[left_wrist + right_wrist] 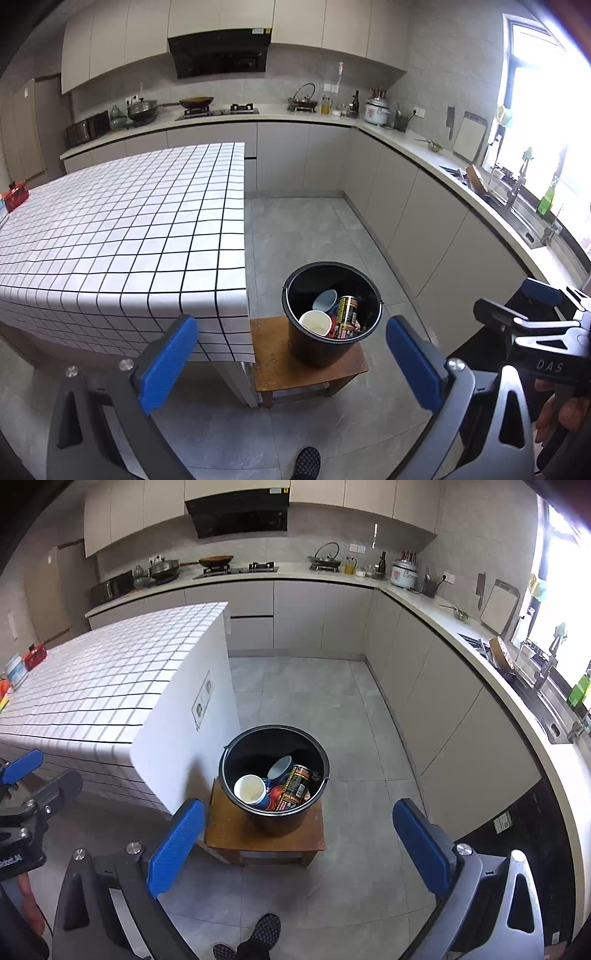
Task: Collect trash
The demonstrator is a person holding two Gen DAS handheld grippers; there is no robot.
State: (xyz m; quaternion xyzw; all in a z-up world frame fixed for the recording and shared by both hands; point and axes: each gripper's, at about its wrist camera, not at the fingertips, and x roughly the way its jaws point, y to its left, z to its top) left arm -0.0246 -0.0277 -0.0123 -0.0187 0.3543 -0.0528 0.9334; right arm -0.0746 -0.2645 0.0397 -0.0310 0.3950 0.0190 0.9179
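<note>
A black bucket (330, 334) (275, 814) stands on a small brown wooden stool (280, 365) (229, 830) beside the checked table. Inside it lie a white paper cup (314, 322) (250, 788), a blue cup (325, 300) (280, 767), a dark printed can (348, 312) (294, 784) and something red (276, 796). My left gripper (291, 360) is open and empty, held above and in front of the bucket. My right gripper (299, 843) is open and empty too, hanging over the floor before the stool. Each gripper shows at the edge of the other's view.
The table with a white grid cloth (122, 229) (92, 686) carries a red box (16, 195) (35, 655) at its far left. Grey cabinets and a counter (436, 155) with a sink (546, 701) run along the back and right. A person's shoe (306, 461) (264, 932) rests on the tiled floor.
</note>
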